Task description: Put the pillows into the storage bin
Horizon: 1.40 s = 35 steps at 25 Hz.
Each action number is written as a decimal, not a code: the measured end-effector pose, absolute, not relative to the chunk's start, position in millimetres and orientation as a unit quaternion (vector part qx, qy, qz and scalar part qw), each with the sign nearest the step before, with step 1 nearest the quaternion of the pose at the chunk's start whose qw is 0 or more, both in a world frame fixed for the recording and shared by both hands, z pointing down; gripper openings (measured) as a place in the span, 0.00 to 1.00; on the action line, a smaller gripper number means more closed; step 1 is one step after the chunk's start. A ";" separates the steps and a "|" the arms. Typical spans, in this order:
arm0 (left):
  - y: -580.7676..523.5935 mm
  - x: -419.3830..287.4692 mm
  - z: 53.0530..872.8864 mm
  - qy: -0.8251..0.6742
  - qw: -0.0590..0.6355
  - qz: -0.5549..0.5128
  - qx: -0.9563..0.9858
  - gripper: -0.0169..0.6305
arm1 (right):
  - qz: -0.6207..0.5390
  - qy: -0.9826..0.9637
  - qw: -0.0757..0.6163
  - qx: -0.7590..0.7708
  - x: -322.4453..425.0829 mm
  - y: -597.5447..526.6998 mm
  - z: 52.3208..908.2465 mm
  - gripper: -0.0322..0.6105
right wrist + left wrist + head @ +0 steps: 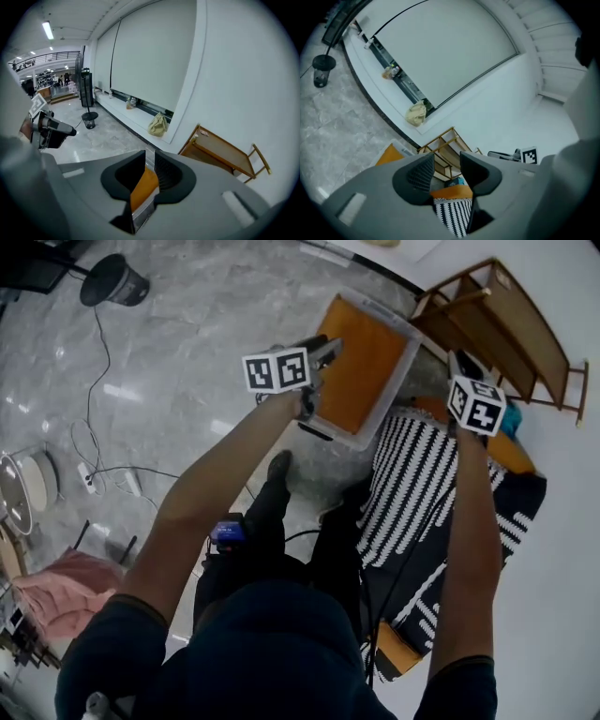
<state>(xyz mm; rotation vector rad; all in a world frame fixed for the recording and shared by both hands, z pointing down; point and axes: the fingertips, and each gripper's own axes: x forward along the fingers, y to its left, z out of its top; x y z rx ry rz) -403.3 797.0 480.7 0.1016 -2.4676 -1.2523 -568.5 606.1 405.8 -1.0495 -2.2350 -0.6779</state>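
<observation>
Both claws empty over bin and pillow heap

Head view: storage bin (394, 388) at 12 o'clock, one orange pillow (361, 362) already inside. Left gripper (325, 348) hangs at the bin's near-left rim. Right gripper (459, 362) is off the bin's right edge, above the striped pillow (422, 474) on the floor at 2 o'clock. Open grey floor (187, 343) from 9 to 11; wooden rack (525, 334) crowds 1 o'clock.
Left gripper view: left gripper (446, 161) jaws moderately apart, nothing gripped; striped pillow (452, 213) and a second orange cushion (450, 192) show through the gap.
Right gripper view: right gripper (150, 164) jaws narrow, a slit apart, clamping nothing; bin rim (143, 213) at 6 o'clock.
</observation>
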 end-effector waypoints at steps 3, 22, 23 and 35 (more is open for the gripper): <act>785.6 -413.9 445.4 -0.884 0.174 -0.427 0.073 0.28 | -0.225 -0.864 0.277 -0.356 -556.4 561.1 369.8 0.12; 418.8 -432.2 250.6 -0.869 0.155 -0.289 0.371 0.28 | -0.067 -0.970 0.217 -0.087 -371.4 123.0 220.3 0.22; 386.5 -424.7 246.0 -0.863 0.155 -0.283 0.389 0.28 | -0.062 -0.972 0.213 -0.071 -353.2 93.8 216.5 0.22; -10.9 -256.3 275.3 -0.778 0.236 -0.214 0.541 0.28 | -0.005 -0.970 0.222 0.103 -86.4 -259.9 242.0 0.25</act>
